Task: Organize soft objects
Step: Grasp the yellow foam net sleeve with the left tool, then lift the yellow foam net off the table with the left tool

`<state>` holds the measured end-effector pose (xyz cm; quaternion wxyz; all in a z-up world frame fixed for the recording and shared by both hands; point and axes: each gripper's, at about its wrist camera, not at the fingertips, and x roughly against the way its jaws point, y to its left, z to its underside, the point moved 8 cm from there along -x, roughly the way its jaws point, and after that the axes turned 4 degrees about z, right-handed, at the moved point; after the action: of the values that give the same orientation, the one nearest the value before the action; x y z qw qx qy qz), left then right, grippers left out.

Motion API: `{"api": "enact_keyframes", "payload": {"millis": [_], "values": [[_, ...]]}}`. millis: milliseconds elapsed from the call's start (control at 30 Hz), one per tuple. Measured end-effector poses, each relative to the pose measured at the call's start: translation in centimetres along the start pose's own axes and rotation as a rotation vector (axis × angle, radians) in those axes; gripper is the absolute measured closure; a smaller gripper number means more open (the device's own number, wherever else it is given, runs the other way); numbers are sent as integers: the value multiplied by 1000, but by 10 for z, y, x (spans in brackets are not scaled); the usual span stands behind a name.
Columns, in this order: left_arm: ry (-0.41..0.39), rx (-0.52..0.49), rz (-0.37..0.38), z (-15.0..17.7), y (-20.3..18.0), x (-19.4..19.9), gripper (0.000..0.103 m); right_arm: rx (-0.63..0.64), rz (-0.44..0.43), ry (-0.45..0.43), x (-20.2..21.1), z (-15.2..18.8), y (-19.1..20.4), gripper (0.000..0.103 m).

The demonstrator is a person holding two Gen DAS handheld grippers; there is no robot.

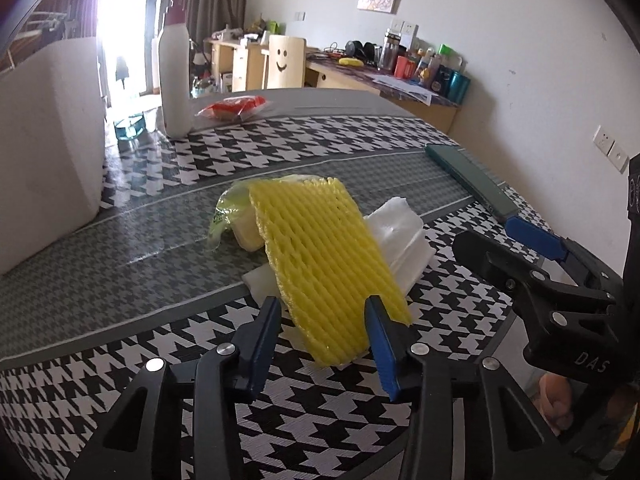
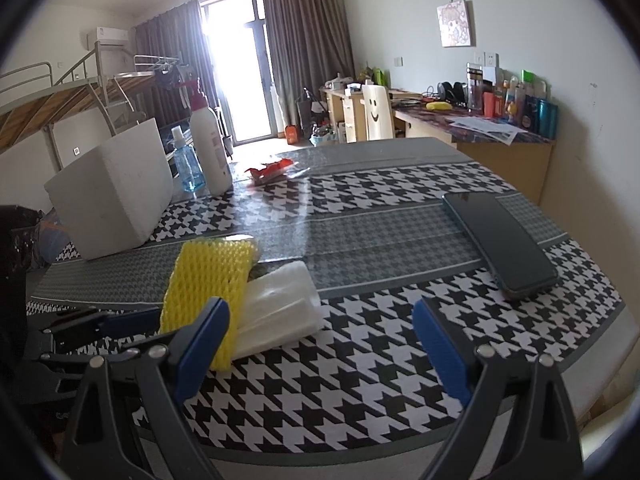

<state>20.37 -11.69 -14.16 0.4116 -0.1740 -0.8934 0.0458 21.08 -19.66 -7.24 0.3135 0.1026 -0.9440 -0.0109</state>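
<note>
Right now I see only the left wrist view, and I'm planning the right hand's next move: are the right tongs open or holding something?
Observer: The right tongs stand wide open and grip nothing.
Operator: And the dark slab at my far right, what is it?
Observer: A phone, lying flat with its dark face up, well apart from the yellow foam net.
</note>
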Motion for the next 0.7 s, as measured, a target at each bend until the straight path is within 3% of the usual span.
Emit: {"api": "enact_keyframes", "payload": {"millis": [167,333,700], "values": [[19,1,12,2,-1,-5,67,0,-7,10,-3,2,2,8],[3,-12,12,1,-4,-2,91,4,-15,20,-6,5,4,8],[-87,-50,24,-7,-7,29,92,-15,-35,54,-12,10,7,8]]}}
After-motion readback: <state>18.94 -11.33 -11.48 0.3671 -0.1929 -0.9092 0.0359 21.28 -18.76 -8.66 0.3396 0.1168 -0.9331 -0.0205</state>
